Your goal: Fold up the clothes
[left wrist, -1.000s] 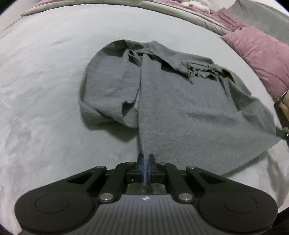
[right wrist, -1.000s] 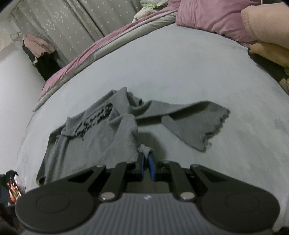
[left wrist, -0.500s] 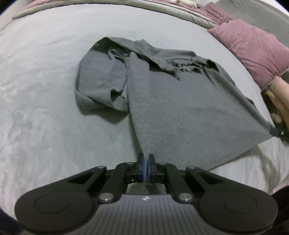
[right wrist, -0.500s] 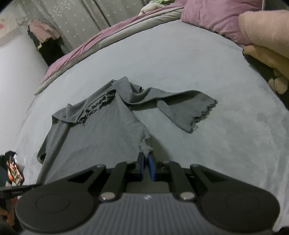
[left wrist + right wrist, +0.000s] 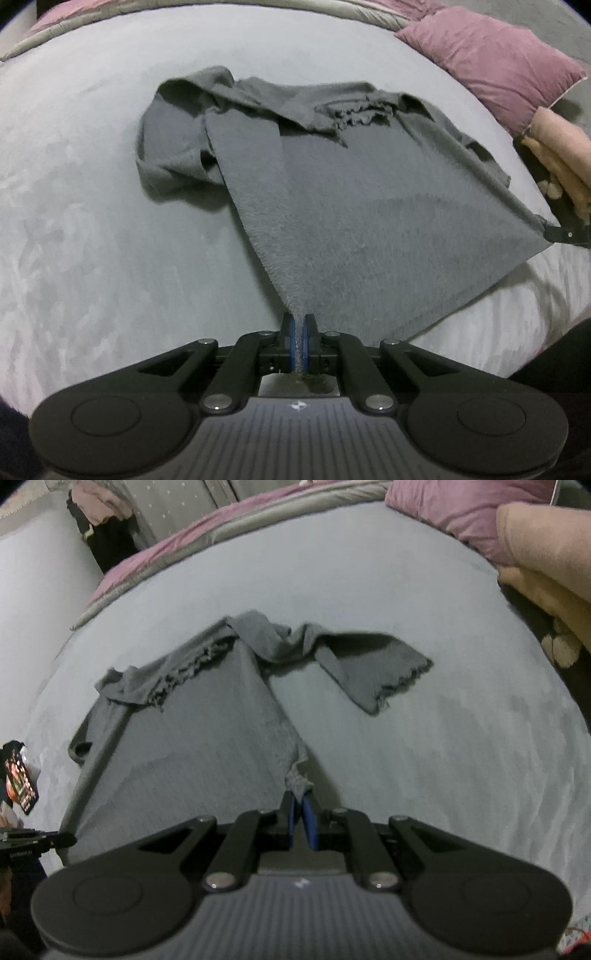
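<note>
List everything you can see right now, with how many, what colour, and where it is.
Knit top: one, dark grey, spread on the bed, hem lifted by both tools; one ruffled-cuff sleeve lies out to the right, the other is bunched on the left.
Bedspread: one, pale grey, under the top.
Pillow: one, mauve, far right of the bed.
Folded fabric: peach and tan, count unclear, stacked at the right edge.
Phone: one, lit screen, left edge of the right wrist view.
Hanging clothes: pink and black, far left background.
Left tool: one, black with blue pads, shut on the hem corner.
Right tool: one, black with blue pads, shut on the other hem corner.
</note>
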{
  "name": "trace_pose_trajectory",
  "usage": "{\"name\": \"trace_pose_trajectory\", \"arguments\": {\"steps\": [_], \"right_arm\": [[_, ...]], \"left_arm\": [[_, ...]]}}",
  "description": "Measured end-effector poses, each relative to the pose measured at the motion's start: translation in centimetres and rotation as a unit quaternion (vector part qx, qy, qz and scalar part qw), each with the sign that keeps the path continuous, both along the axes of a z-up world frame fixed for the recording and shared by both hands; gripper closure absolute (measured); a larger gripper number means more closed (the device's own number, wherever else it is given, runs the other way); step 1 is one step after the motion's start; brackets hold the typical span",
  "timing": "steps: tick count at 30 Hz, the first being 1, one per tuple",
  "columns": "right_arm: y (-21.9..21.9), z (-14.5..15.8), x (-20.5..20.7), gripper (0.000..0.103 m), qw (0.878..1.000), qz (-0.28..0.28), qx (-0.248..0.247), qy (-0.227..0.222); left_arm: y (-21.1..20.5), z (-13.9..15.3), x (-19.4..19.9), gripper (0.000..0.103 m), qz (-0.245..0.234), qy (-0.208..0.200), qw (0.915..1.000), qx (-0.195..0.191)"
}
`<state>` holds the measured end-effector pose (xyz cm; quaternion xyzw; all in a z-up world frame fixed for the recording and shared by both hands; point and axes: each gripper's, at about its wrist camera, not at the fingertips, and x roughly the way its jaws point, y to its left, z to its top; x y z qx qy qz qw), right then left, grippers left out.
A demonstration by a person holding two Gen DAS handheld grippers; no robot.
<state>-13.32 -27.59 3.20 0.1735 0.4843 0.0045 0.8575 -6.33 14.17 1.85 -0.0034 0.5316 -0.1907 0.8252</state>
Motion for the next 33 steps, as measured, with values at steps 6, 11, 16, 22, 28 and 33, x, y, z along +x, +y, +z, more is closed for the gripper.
{"name": "trace_pose_trajectory", "arguments": {"steps": [6,11,16,22,28,33], "right_arm": [[0.3,-1.6,0.4,0.096,1.0,0.003,0.004,0.025],[0.1,-2.3,0.6,0.095,0.999,0.001,0.013,0.035],[-0.4,-1.9,0.7,0.065,1.0,-0.012,0.012,0.023],[-0.2,-1.5,2.0,0.062,1.0,-0.003,0.015,0.007],[1.2,-1.9,4.4,0.062,0.999,0.012,0.03,0.002],[2.6,-2.2,7.1,0.062,0.999,0.026,0.042,-0.002]], "left_arm": [[-0.4,-1.6,1.5,0.1,0.006,0.02,0.9997,0.011],[-0.3,-1.4,2.4,0.097,0.002,0.027,0.9995,0.015],[0.0,-0.9,3.1,0.089,0.019,0.013,0.9996,0.016],[0.2,0.1,3.9,0.077,0.028,-0.017,0.9994,0.009],[-1.4,0.4,5.7,0.074,0.032,-0.026,0.9991,-0.011],[-3.4,-0.1,7.8,0.074,0.03,-0.022,0.999,-0.026]]}}
